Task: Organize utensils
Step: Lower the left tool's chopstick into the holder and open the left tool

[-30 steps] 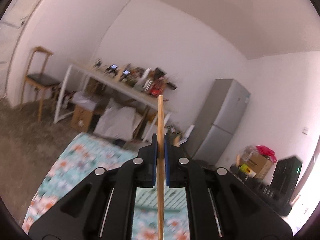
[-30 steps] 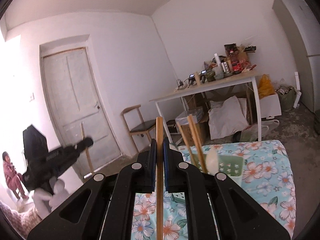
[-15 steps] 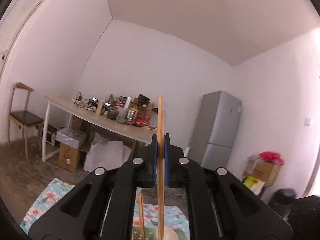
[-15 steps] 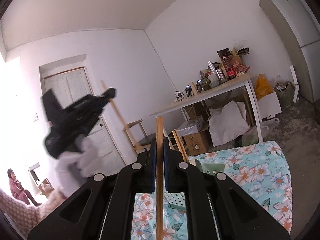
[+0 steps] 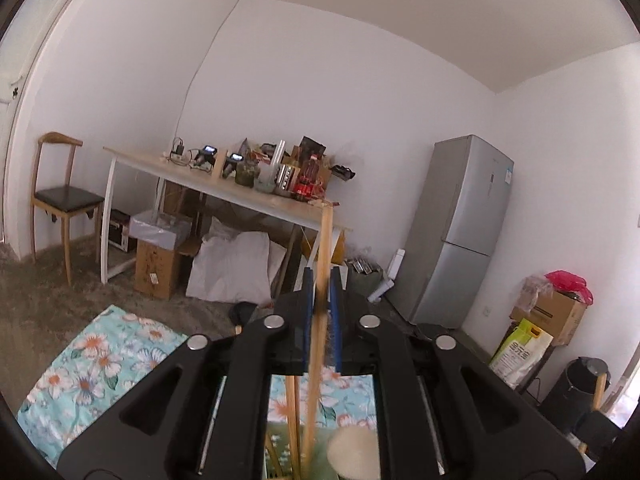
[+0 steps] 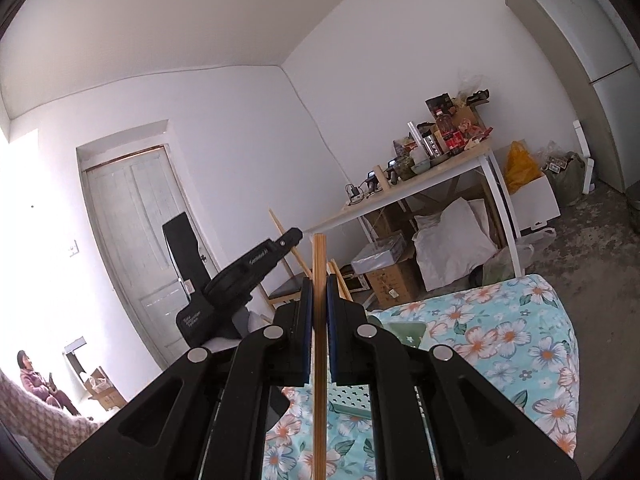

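My left gripper point(image 5: 322, 276) hangs over a green utensil holder point(image 5: 320, 450) on the floral tablecloth point(image 5: 100, 364). Its jaws are opening. A wooden chopstick point(image 5: 326, 240) stands tilted and blurred between the parted pads, which no longer press on it. Two more chopsticks point(image 5: 291, 420) and a white spoon head point(image 5: 354, 446) stand in the holder below. My right gripper point(image 6: 319, 280) is shut on another upright chopstick point(image 6: 319, 256). In the right wrist view the left gripper point(image 6: 295, 235) is just to the left, above the holder point(image 6: 400, 330).
A long cluttered table point(image 5: 240, 196) with boxes under it stands by the far wall. A grey fridge point(image 5: 460, 232) is at the right, a wooden chair point(image 5: 60, 200) at the left. A person point(image 6: 36, 380) sits near the door point(image 6: 136, 240). A green perforated tray point(image 6: 348, 396) lies on the cloth.
The left gripper has swept in from the left to just above the holder. Its jaws have parted and its chopstick now tilts and slides down. The right gripper still grips its chopstick.
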### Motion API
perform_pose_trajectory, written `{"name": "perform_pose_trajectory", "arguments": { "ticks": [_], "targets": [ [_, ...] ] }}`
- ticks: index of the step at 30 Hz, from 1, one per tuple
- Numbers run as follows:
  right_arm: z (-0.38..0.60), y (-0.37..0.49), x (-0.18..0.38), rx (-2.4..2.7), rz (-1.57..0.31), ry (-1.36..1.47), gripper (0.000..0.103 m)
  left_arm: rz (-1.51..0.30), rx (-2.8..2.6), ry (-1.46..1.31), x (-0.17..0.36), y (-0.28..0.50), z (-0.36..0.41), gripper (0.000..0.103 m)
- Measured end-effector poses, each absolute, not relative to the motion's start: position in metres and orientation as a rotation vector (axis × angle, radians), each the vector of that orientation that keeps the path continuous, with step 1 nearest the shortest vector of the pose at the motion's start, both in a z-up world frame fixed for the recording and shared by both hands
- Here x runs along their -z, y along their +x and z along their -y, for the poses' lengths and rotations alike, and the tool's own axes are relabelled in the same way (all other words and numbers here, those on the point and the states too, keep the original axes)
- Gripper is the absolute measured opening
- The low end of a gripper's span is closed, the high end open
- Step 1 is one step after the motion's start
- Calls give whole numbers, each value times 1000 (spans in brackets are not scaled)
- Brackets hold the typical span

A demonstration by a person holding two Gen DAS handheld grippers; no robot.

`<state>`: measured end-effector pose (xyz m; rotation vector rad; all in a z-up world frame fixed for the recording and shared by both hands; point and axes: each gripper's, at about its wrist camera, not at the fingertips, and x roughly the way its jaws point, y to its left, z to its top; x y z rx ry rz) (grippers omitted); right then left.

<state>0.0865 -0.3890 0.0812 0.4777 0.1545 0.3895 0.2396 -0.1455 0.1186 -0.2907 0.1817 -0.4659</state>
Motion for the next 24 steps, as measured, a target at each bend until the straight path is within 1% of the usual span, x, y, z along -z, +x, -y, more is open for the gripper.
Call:
{"name": "perform_pose_trajectory", "arguments": {
  "ticks": [1, 2, 3, 5, 9, 11, 12, 14, 20, 24],
  "targets": [
    [389, 86, -82, -388, -153, 476, 7, -181, 466, -293, -118, 239, 142, 18],
    [389, 85, -84, -387, -151, 475, 7, -179, 467, -294, -118, 237, 140, 22],
    [389, 84, -85, -385, -149, 471, 7, -177, 469, -295, -119, 235, 138, 23],
    [388, 83, -87, -384, -147, 465, 7, -172, 474, -296, -121, 229, 135, 31],
    [385, 82, -93, -380, -143, 447, 7, -164, 482, -302, -126, 214, 123, 40],
    [382, 81, -96, -379, -140, 437, 7, -170, 486, -304, -128, 204, 116, 49],
    [381, 81, -98, -380, -139, 433, 7, -176, 486, -301, -128, 199, 113, 50],
    [378, 82, -102, -379, -136, 418, 7, -198, 479, -285, -126, 188, 102, 57],
    [371, 99, -121, -388, -122, 384, 7, -288, 488, -206, -99, 157, 66, 73],
    [366, 116, -140, -397, -89, 365, 7, -342, 472, -171, -73, 140, 39, 81]
  ]
}}
